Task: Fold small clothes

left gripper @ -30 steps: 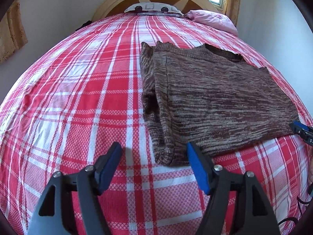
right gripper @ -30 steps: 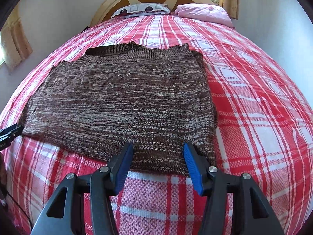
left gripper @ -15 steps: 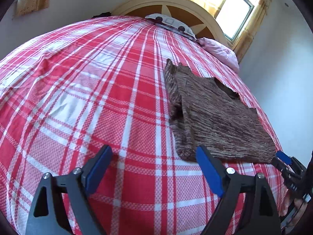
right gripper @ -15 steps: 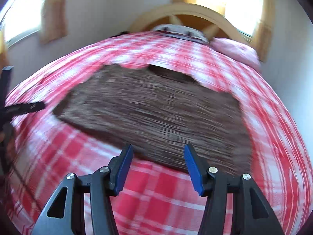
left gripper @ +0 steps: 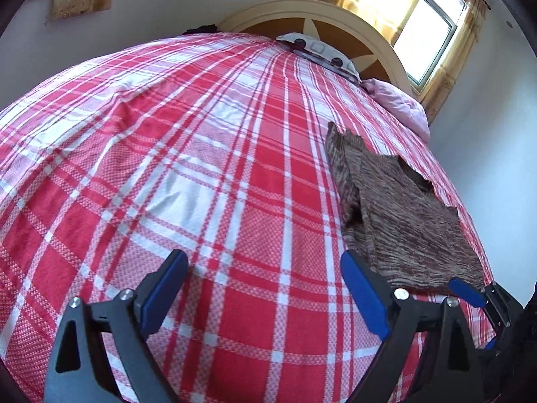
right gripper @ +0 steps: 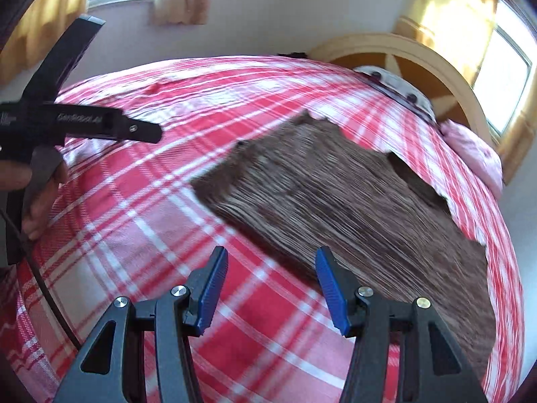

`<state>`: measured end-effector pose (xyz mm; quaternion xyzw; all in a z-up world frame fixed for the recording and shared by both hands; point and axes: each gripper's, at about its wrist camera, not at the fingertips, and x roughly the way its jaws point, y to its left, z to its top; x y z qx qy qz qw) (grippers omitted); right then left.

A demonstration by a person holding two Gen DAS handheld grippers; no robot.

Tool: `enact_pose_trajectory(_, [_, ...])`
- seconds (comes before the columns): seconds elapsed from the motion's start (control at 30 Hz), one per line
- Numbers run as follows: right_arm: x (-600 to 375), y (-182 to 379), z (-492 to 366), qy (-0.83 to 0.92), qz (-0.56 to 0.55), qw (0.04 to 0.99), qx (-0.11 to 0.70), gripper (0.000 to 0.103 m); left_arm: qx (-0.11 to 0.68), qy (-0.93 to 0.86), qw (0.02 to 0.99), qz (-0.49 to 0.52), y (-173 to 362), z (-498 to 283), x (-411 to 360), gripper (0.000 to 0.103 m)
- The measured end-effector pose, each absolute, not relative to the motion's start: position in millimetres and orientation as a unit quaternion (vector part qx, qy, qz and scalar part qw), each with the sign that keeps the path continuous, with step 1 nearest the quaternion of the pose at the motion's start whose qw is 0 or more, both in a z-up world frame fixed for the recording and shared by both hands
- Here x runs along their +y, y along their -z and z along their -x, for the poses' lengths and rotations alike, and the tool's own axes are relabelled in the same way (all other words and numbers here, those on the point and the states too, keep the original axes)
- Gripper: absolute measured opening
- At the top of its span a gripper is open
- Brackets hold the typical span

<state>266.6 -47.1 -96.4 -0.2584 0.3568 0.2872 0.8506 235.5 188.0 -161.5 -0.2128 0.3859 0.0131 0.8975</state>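
Now the brown knitted top (left gripper: 399, 215) lies folded flat on the red checked bedspread (left gripper: 201, 168), toward the right side of the bed and below the pink pillow (left gripper: 399, 107), with a doubled edge along its left side and nothing gripping it. A second ago both grippers were close over its near hem; since then both have swung away to the left and rolled, so the top now sits off to the right in the left wrist view and runs slantwise in the right wrist view.

The left gripper (left gripper: 265, 288) hangs over bare bedspread, well apart from the top, its jaws opening wider with nothing between them. The right gripper (right gripper: 268, 285) stands partly spread, as it did a second ago, and is empty too; its right pad sits near the top's near edge without clearly touching it. The right wrist view is blurred.

This looks like a let-go after a fold, with the top left lying neatly. The fold seems finished or close to it; whether one more fold is meant, I cannot tell.
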Motion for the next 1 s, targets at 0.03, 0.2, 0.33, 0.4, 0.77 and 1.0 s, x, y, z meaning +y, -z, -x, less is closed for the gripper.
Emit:
enact_pose_trajectory(0.03, [-42.0,97.3,-266.0,-0.291,0.259,0.849,0.356,0.055,0.385,-0.014,0.898,0.213,161.0,-234.5,189.7,0.094])
enact_pose_trajectory(0.2, [-14.1,101.9,-266.6,-0.309,0.260,0.841,0.360,0.055,0.387,-0.015,0.894,0.226,160.4,-235.8,199.9,0.094])
enact_pose_trajectory(0.33, [7.5,109.3,-272.4,-0.311,0.265,0.836,0.367,0.056,0.392,-0.021,0.894,0.216,157.9,-240.8,206.2,0.094])
enact_pose_trajectory(0.4, [16.2,113.2,-274.1,-0.309,0.270,0.834,0.369,0.056,0.395,-0.021,0.894,0.211,155.1,-244.9,209.7,0.094])
enact_pose_trajectory(0.77, [23.3,122.6,-283.6,-0.277,0.252,0.857,0.355,0.055,0.351,0.050,0.922,0.157,109.9,-296.3,207.4,0.094])
enact_pose_trajectory(1.0, [11.5,126.8,-297.4,-0.273,0.207,0.861,0.376,0.034,0.378,0.120,0.906,0.148,125.4,-348.2,167.9,0.094])
